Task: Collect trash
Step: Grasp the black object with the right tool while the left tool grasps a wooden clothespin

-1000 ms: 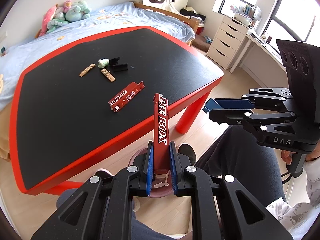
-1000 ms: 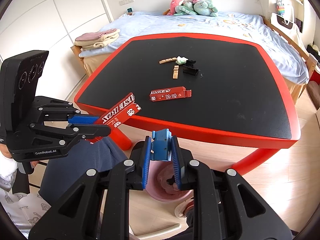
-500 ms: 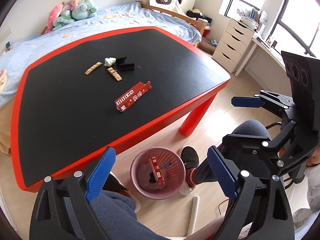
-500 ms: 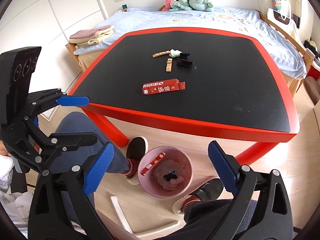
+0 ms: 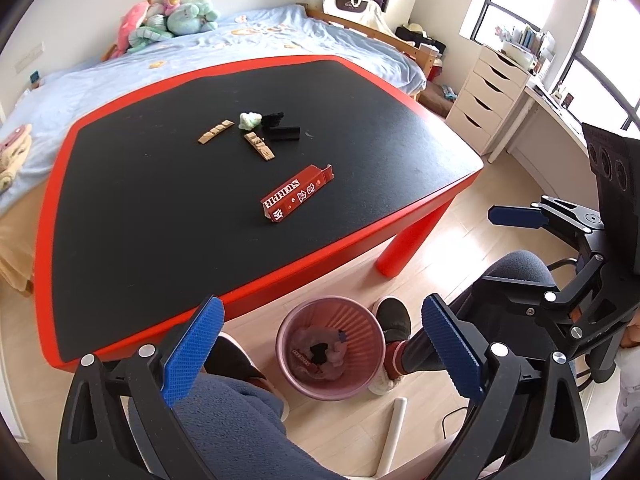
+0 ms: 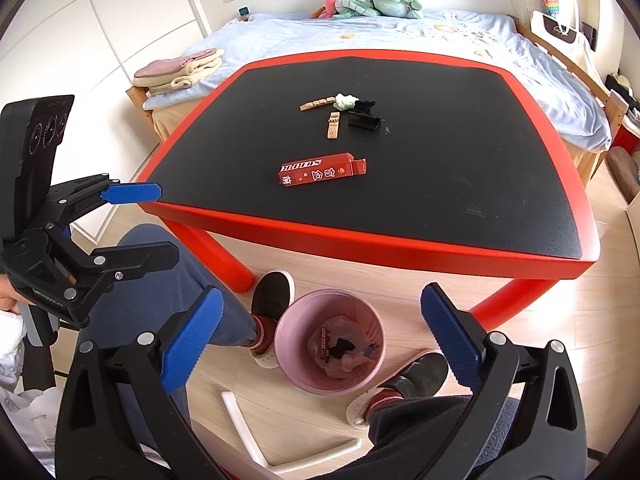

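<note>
A pink bin (image 5: 356, 312) (image 6: 372, 326) stands on the floor by the table's near edge, holding a red box, a small blue piece and crumpled scraps. My left gripper (image 5: 320, 350) hangs open and empty above it. My right gripper (image 6: 320, 338) is open and empty above it too. On the black table (image 5: 140, 220) (image 6: 460, 184) lie a red box (image 5: 296, 194) (image 6: 322, 169), two wooden strips (image 5: 215, 131) (image 5: 259, 146), a pale green wad (image 5: 250, 120) and black pieces (image 5: 282, 130).
The table has a red rim and red legs (image 5: 408, 244). The person's knees and shoes (image 6: 272, 298) flank the bin. White chair rods (image 6: 244, 424) lie on the floor. A bed (image 6: 380, 32) stands behind the table, and white drawers (image 5: 492, 96) at the right.
Both grippers have opened wide: the left let go of its red box and the right its small blue piece, and both now lie in the bin. Both grippers have risen slightly.
</note>
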Tool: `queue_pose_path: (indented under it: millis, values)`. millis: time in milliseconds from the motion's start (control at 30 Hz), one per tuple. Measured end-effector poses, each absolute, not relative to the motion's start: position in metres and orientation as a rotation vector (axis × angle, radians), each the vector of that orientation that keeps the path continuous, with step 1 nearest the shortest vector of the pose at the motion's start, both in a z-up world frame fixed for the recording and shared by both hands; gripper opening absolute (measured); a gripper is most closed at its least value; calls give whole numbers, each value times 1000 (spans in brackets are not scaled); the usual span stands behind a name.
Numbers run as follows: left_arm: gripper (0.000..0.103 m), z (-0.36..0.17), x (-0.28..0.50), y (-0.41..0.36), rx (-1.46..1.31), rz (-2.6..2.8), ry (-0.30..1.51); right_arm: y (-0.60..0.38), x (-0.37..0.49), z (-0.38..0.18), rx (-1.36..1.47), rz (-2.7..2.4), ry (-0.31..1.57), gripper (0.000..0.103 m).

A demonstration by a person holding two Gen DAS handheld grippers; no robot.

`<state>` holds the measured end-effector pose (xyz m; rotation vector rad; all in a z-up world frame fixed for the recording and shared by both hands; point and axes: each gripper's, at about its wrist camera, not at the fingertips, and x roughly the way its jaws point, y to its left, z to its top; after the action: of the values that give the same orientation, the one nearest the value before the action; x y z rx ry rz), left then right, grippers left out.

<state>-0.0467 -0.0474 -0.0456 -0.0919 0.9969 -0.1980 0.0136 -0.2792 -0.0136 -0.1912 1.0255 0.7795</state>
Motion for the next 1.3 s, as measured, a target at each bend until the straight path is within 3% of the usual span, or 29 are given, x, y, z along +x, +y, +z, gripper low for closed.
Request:
queue_pose_path:
  millis: [767,1300]
  values:
    - [95,-17,30,0,-75,-183,927,-235,104,22,-260,875,948,98]
    - [95,-55,138,37,47,-254,1007,-173,203,-25,-447,985,986,98]
